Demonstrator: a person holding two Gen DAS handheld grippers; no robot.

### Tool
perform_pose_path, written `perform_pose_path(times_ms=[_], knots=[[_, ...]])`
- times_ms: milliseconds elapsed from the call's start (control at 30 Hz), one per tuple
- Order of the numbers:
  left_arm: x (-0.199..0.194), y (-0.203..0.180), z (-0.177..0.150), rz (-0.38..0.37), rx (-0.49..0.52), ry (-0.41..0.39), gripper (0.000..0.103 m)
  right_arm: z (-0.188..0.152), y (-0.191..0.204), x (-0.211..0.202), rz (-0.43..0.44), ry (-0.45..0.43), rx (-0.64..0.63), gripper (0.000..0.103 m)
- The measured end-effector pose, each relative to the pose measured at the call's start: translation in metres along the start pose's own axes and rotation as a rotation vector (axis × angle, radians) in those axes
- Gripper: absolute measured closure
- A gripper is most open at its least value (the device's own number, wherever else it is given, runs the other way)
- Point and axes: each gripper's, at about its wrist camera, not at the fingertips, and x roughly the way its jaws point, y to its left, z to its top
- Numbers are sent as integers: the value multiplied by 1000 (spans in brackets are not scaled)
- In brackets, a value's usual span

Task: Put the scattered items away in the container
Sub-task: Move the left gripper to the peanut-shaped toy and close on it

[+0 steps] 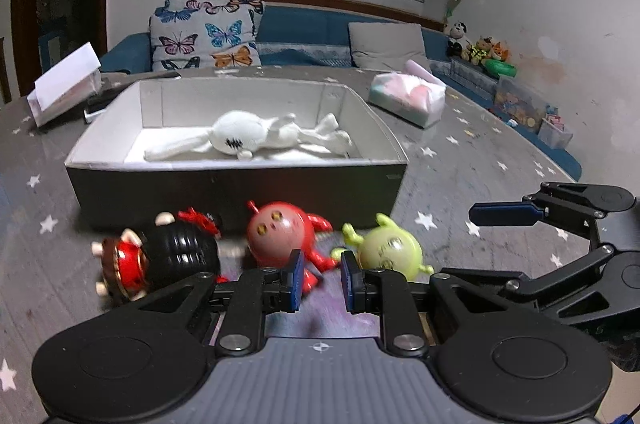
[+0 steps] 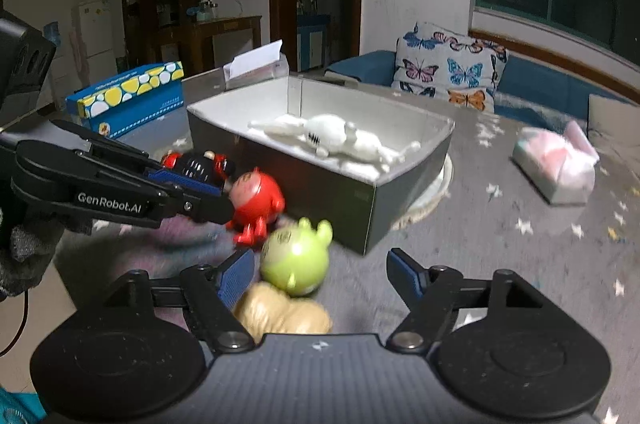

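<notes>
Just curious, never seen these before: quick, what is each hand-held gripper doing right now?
Left hand-held gripper: open, holding nothing, beside the red toy.
Right hand-held gripper: open wide, empty, by the green toy.

1. The box (image 1: 236, 179) is standing on the tabletop (image 1: 460, 183); its open top is giving free entry from above, with a white plush toy (image 1: 256, 137) lying across its floor.
2. Three toys are crowding the strip before the box's near wall: a black-and-red toy (image 1: 176, 252), a red toy (image 1: 280, 232) and a green toy (image 1: 388, 252).
3. The left gripper (image 1: 320, 278) is standing part-open, the red toy's legs touching its left finger.
4. The right gripper (image 2: 320, 274) is gaping wide beside the green toy; a tan toy (image 2: 280, 312) is lying between its fingers.
5. Toward the right edge a tissue pack (image 1: 406, 97) is standing well apart from the box; bare surface is lying between them.
</notes>
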Motion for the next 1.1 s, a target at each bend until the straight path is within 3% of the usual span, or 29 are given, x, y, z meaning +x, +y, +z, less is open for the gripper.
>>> perform_pose_path(times_ms=[300,600,1100], knots=[[2,-9,-21,-84,-34,70,81,-24,5,-2,29,45,28,27],[0,-24,-23,-145,13,82,78,-32,9,3,50,67,28,28],[9,-22,-20,-221,-20,101,72,-33,18,10,41,59,15,34]])
